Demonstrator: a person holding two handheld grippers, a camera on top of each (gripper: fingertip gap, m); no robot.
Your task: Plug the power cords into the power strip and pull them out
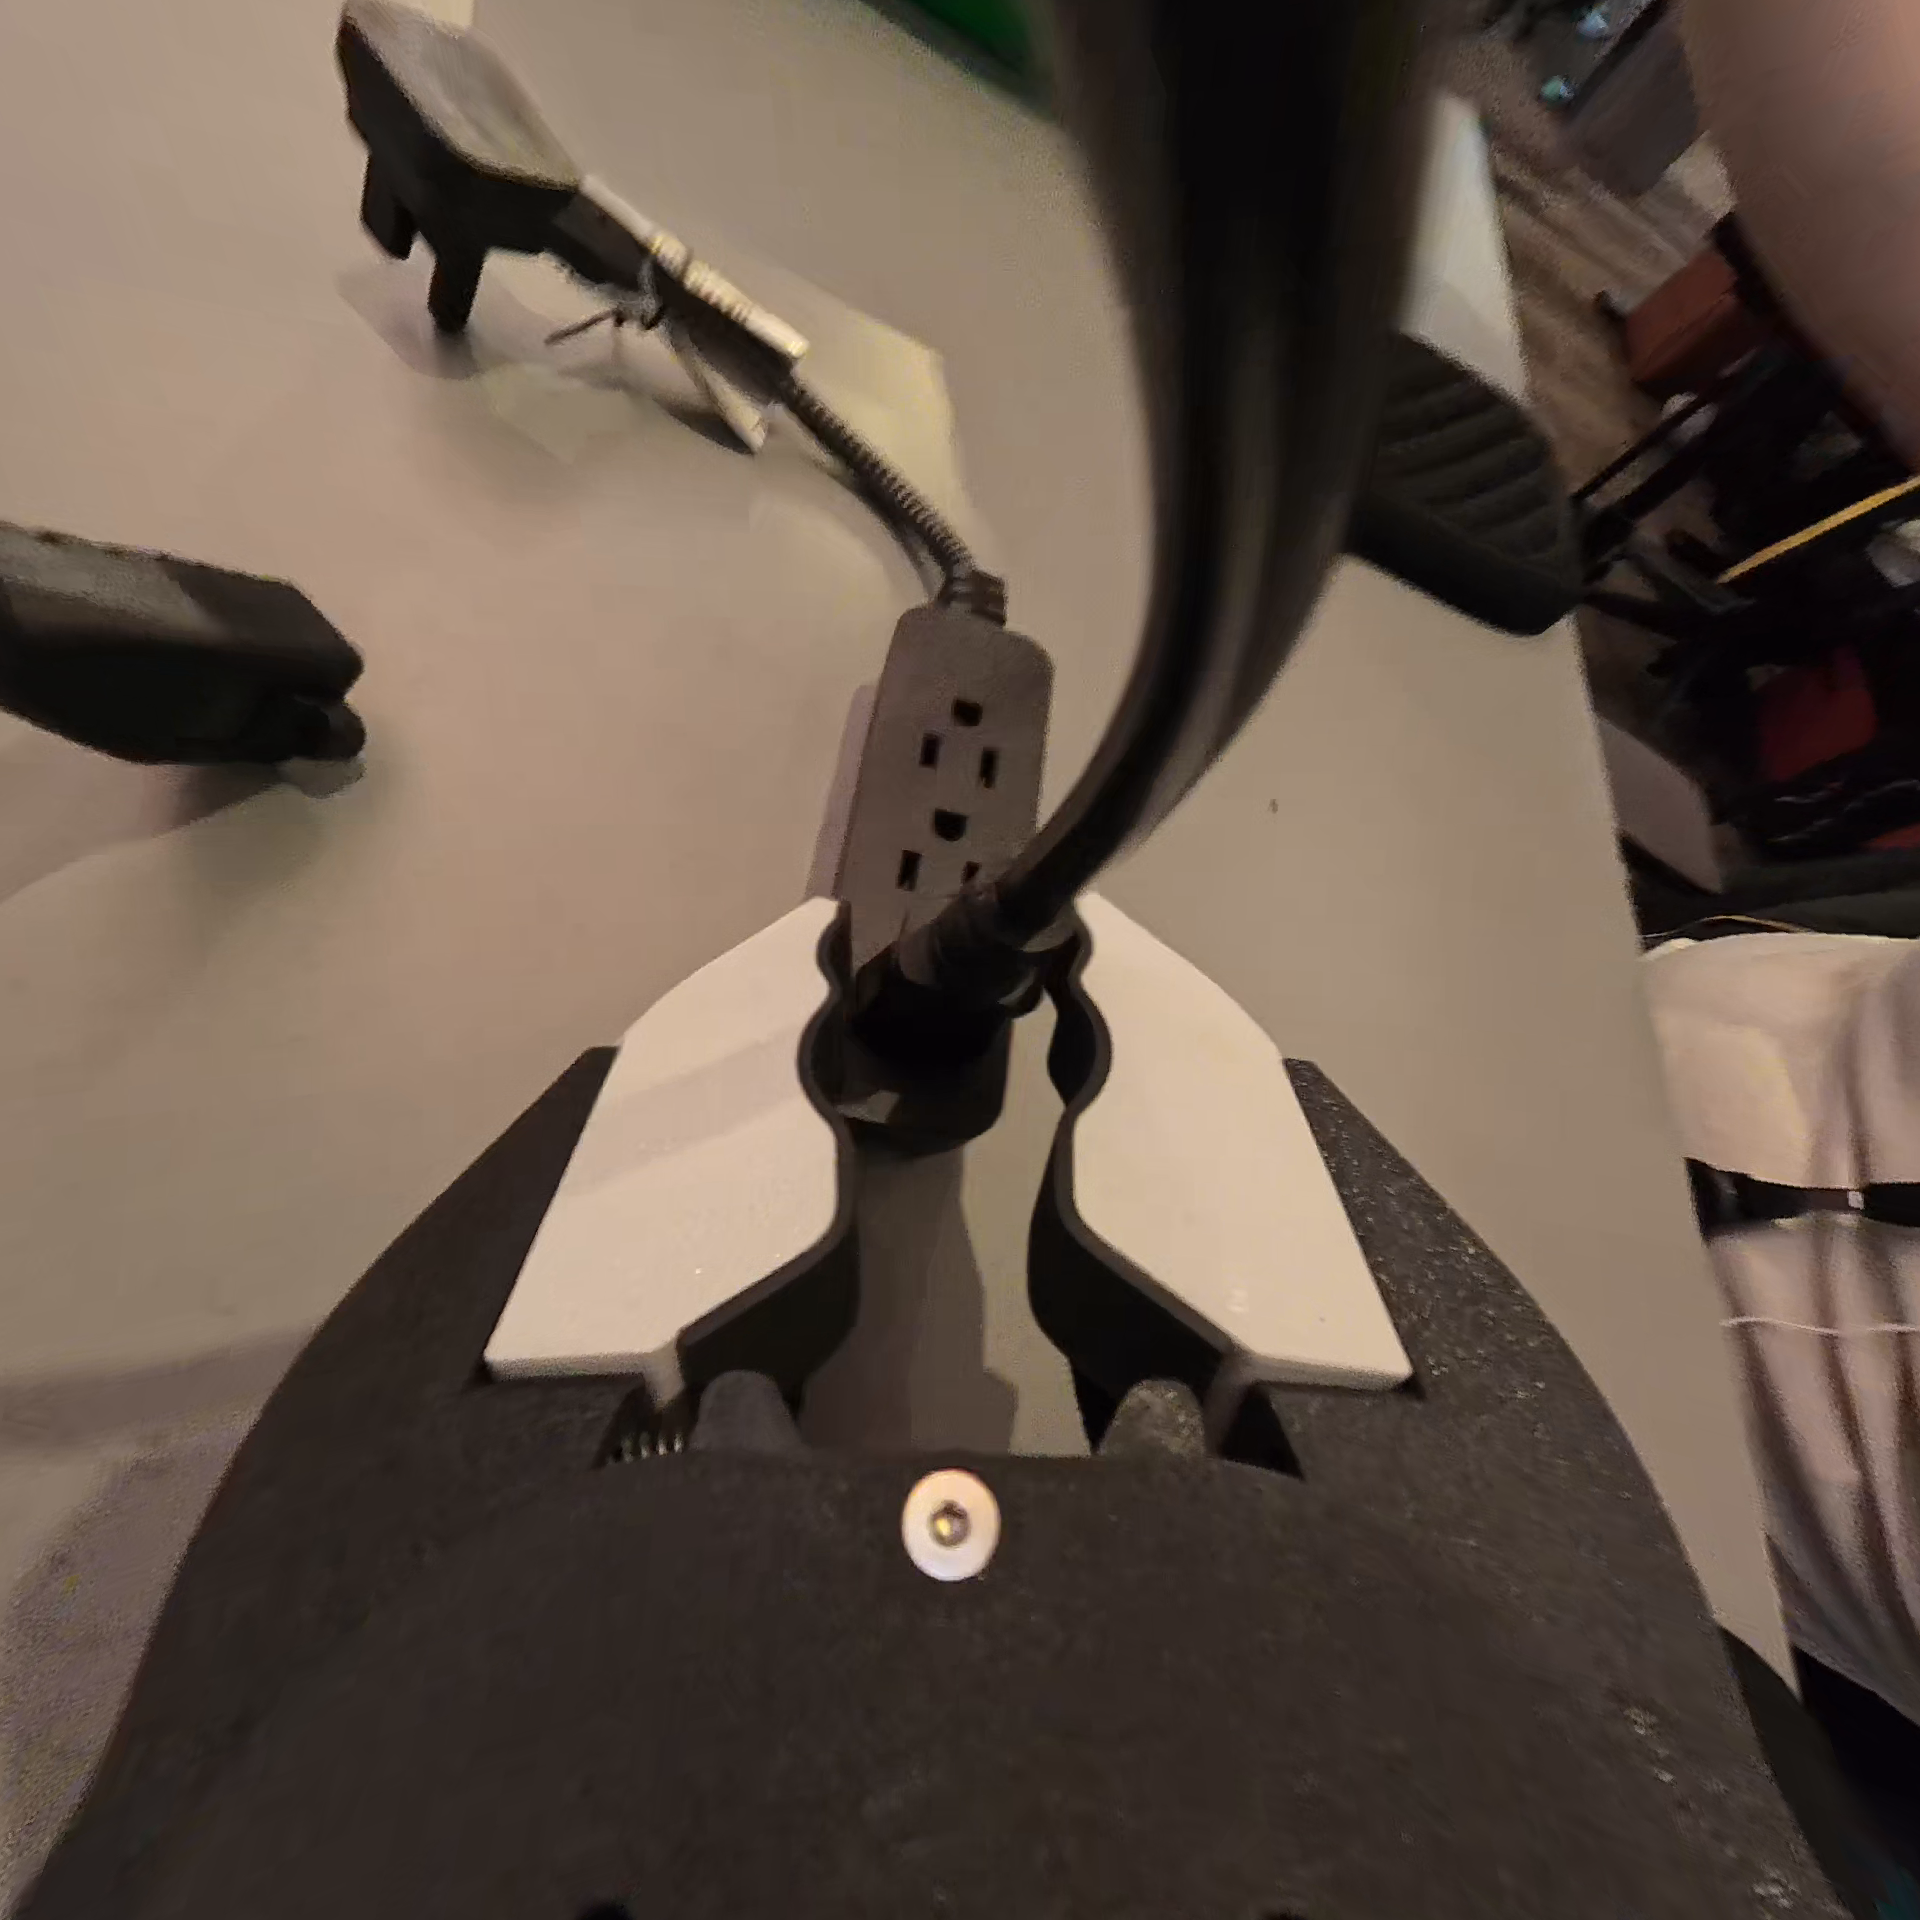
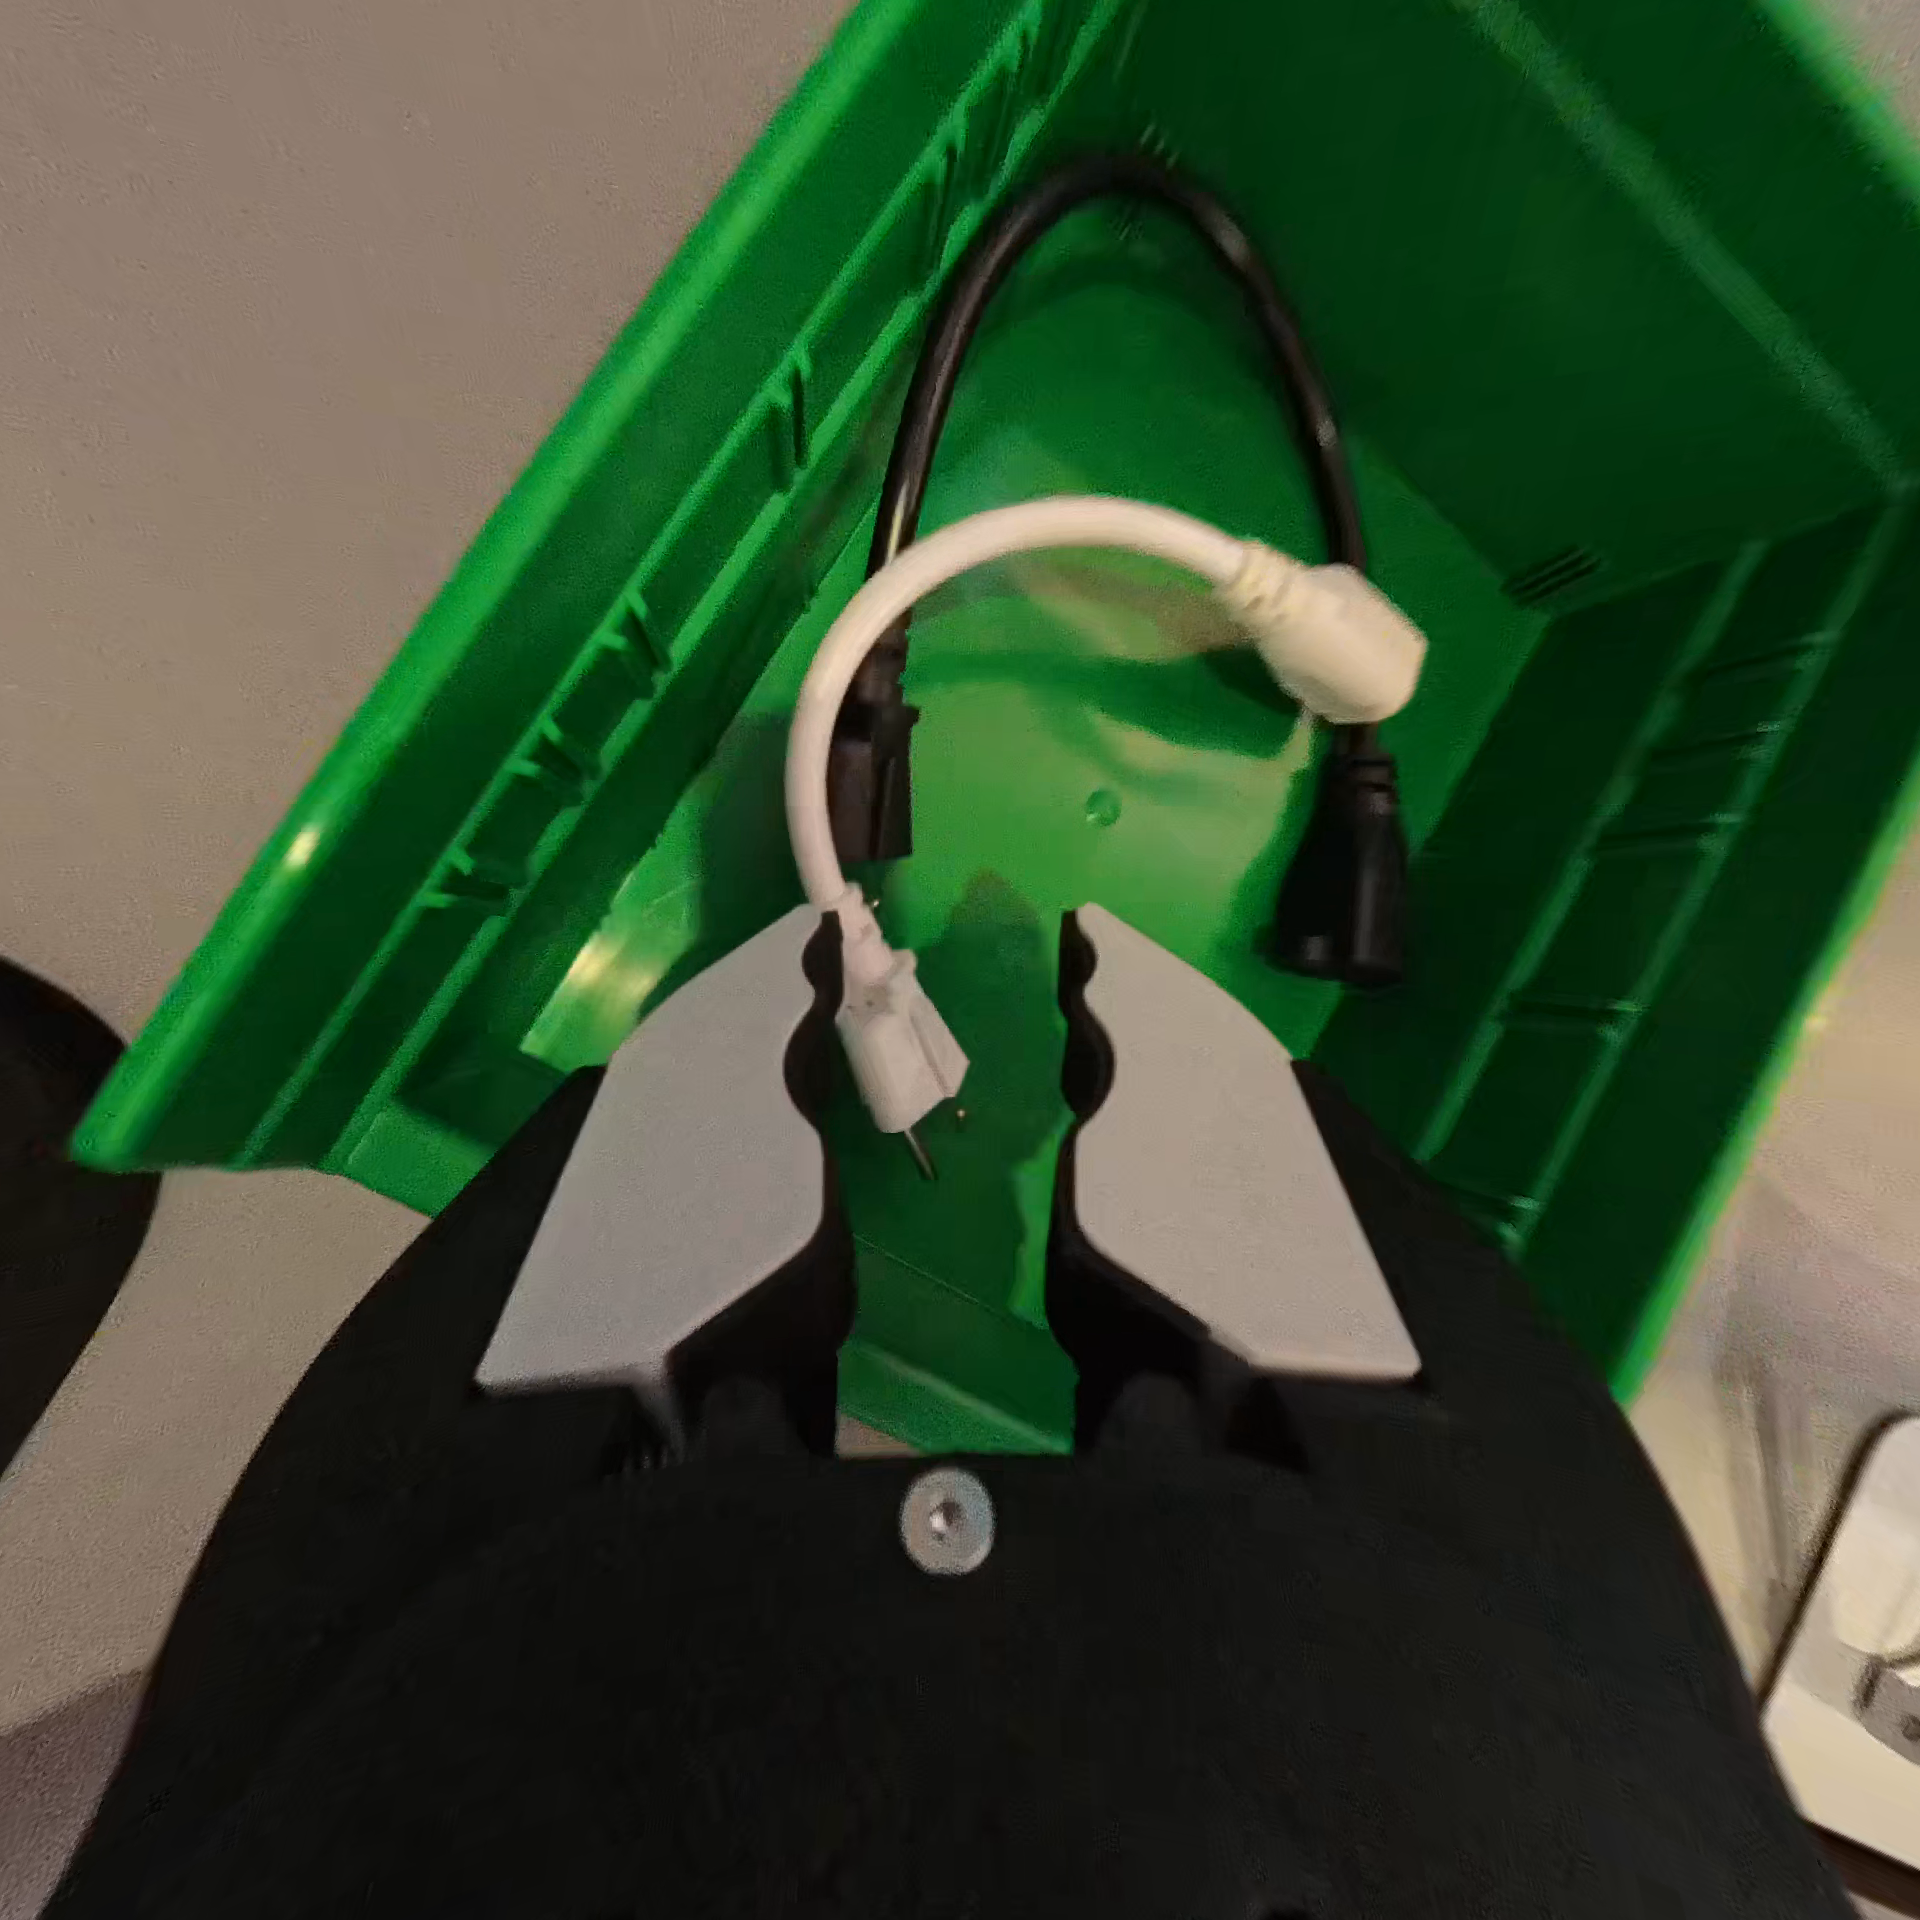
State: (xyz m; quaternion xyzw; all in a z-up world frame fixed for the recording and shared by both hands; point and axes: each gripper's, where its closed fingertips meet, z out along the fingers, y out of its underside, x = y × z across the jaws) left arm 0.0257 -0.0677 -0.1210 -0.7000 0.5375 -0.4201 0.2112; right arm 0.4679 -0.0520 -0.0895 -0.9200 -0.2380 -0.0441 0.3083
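A pale grey desk [image 1: 520, 582] fills most of the left wrist view under warm indoor light. Beyond its right edge, a black mesh-backed office chair [image 1: 1455, 499] stands on wood-look flooring [image 1: 1558, 239], beside a blurred clutter of dark and red equipment [image 1: 1787, 707]. White fabric [image 1: 1787, 1091] hangs near the desk's edge.

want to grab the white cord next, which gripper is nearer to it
Right. The right gripper is open over the green bin, its fingers flanking the white cord plug. The left gripper is at the power strip.
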